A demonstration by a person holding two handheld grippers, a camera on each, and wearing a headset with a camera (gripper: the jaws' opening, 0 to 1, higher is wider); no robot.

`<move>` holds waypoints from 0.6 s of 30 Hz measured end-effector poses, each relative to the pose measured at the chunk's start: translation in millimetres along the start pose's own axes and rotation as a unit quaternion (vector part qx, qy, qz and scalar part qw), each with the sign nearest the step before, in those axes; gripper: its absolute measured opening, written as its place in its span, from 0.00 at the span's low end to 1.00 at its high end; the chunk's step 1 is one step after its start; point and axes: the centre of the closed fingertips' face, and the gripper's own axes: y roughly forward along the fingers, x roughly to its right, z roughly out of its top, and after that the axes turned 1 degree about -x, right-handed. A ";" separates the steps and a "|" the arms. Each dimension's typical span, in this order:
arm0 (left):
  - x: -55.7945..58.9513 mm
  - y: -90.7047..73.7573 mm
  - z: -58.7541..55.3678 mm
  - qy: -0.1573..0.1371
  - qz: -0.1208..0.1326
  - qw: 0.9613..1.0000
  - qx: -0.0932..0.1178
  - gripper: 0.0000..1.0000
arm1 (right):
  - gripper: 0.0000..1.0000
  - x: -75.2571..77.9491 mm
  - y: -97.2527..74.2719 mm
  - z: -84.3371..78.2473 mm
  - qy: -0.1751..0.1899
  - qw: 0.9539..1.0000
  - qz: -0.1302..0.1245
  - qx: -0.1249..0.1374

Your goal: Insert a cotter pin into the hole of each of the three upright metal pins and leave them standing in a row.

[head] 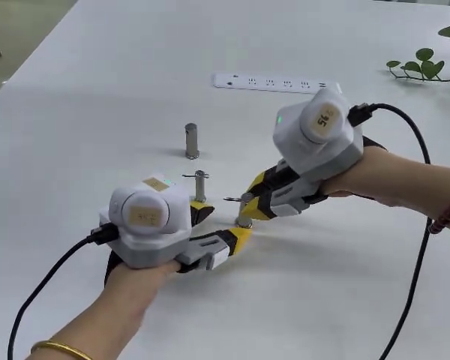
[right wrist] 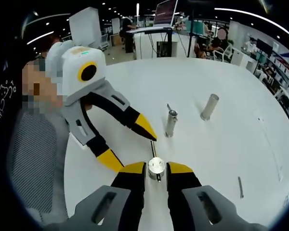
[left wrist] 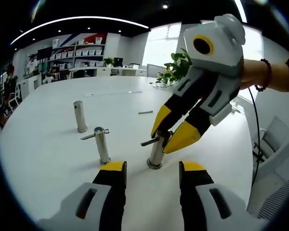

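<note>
The right tongs, yellow-tipped on black jaws, are clamped on the top of the nearest metal pin, one tip against each side of its round, flat, silvery head. A thin cotter pin passes through that head and sticks out straight ahead of the tips. The left tongs stand apart. Their two yellow tips are low by the same pin's flared base, which stands upright between and just ahead of them; whether either tip touches it I cannot tell.

Just beyond stands the middle metal pin, a smooth, shiny cylinder with a cotter pin crosswise through its top. Further back is the far metal pin, upright and bare-topped. The three form a loose row on the matt white desk. Near the far edge lies a long white power strip, with a leafy green plant to one side.
</note>
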 end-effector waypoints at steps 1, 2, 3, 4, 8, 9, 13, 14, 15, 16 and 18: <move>0.2 -0.8 0.7 0.000 -0.001 1.000 0.001 0.44 | 0.11 0.1 1.9 0.9 -0.001 1.000 0.000 0.001; 0.6 -1.5 1.2 0.000 -0.002 1.000 0.002 0.46 | 0.10 0.9 2.8 0.7 -0.004 1.000 -0.001 0.000; 1.2 -2.4 2.3 0.000 -0.003 1.000 0.003 0.47 | 0.10 1.5 3.5 0.6 -0.004 1.000 -0.002 0.000; 1.7 -3.0 3.0 -0.001 -0.005 1.000 0.004 0.48 | 0.09 2.8 4.0 0.4 -0.003 1.000 -0.004 0.001; 1.2 -6.5 3.9 0.005 -0.005 1.000 0.008 0.49 | 0.09 3.0 5.0 0.6 -0.001 1.000 -0.004 0.005; 0.5 -7.7 3.2 0.007 -0.005 1.000 0.007 0.50 | 0.09 3.2 5.2 0.5 -0.001 1.000 -0.004 0.005; -2.3 -11.4 1.7 0.009 -0.003 1.000 0.004 0.52 | 0.08 1.6 5.2 1.1 0.001 1.000 -0.006 0.008; -2.9 -12.1 1.7 0.009 -0.002 1.000 0.004 0.52 | 0.08 0.6 5.0 1.4 0.003 1.000 -0.006 0.008; -3.3 -12.9 1.8 0.009 -0.002 1.000 0.004 0.53 | 0.08 0.2 4.9 1.5 0.003 1.000 -0.006 0.007; -3.9 -14.0 2.1 0.008 -0.002 1.000 0.004 0.53 | 0.08 -0.7 4.8 1.9 0.003 1.000 -0.007 0.006; -5.4 -16.6 3.8 0.004 0.001 1.000 0.004 0.54 | 0.08 -1.8 4.5 2.2 0.002 1.000 -0.007 0.005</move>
